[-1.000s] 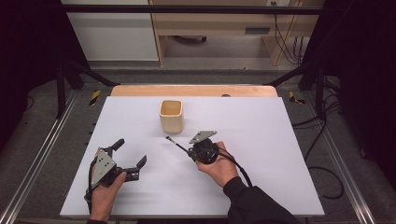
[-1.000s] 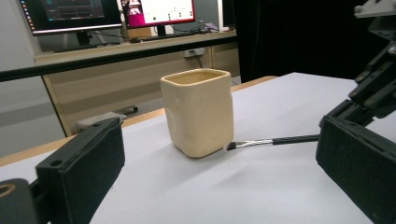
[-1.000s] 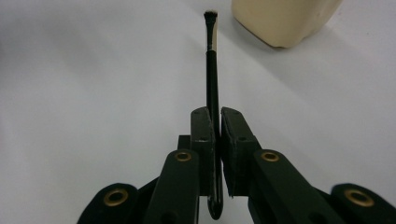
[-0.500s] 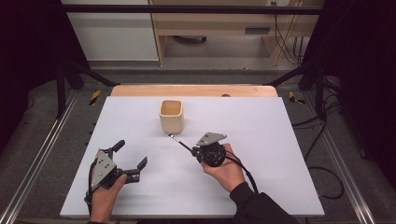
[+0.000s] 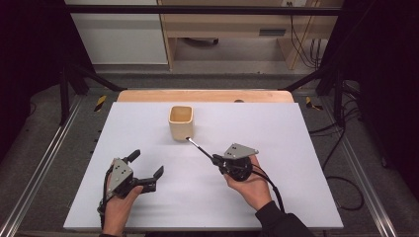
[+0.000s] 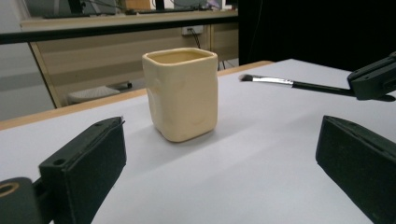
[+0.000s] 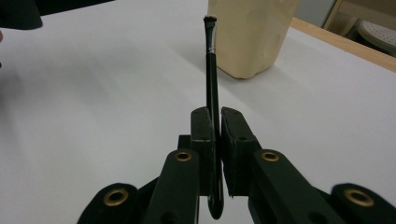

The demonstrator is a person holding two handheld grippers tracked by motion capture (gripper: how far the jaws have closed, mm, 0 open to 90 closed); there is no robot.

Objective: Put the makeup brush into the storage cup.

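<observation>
A white table surface (image 5: pixel 306 148) in a dim workshop, a person working two hand-held grippers over it.

The right gripper (image 7: pixel 214 122) has its jaws pressed together on the black handle of a small makeup brush (image 5: pixel 201 150), pinching it near the rear end so the bristle tip points ahead. Over the last second the brush has travelled toward the far edge, and its tip now sits just beside the near wall of the cream square cup (image 5: pixel 181 122), which stands upright near the middle of the far edge. It looks ready to be lifted over the rim. The left gripper (image 5: pixel 146 165) has stayed near the front left corner, jaws spread wide and holding nothing.
</observation>
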